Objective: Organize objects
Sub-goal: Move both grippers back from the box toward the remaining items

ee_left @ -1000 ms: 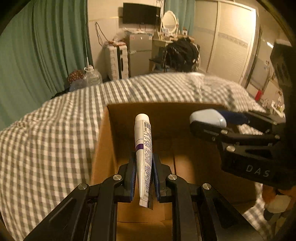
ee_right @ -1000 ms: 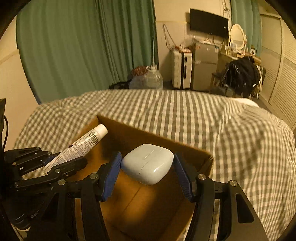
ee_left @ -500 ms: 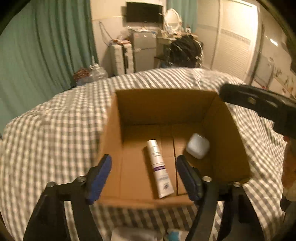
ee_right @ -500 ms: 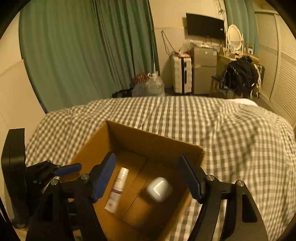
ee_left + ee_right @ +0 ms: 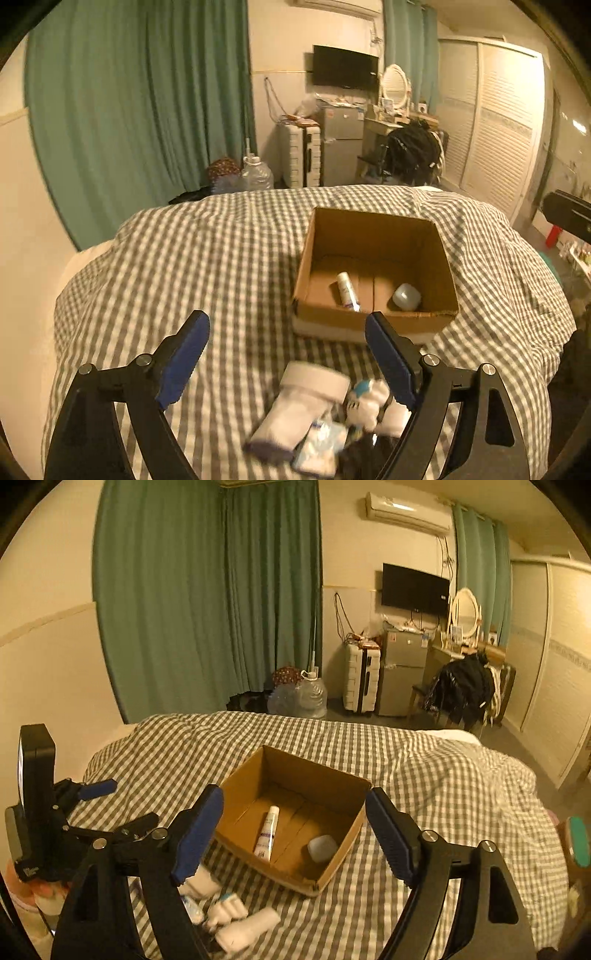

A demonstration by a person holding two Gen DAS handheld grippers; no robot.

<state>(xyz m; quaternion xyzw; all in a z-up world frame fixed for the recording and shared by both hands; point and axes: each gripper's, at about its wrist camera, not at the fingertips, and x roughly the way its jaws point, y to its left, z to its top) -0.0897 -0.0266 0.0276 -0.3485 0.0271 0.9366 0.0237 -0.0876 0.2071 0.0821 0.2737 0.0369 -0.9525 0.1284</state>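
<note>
Both grippers are hanging above the checked bed [image 5: 221,266], jaws spread wide and holding nothing. Under the left gripper [image 5: 288,354], a blurred heap of small white items [image 5: 314,402] is lying on the covers. Ahead of the right gripper [image 5: 295,830], the cardboard box [image 5: 343,786] is sitting open, the tube [image 5: 266,832] lying flat on its floor and the pale earbud case [image 5: 322,847] resting near it, apart. Green curtains [image 5: 207,602] are hanging beyond.
</note>
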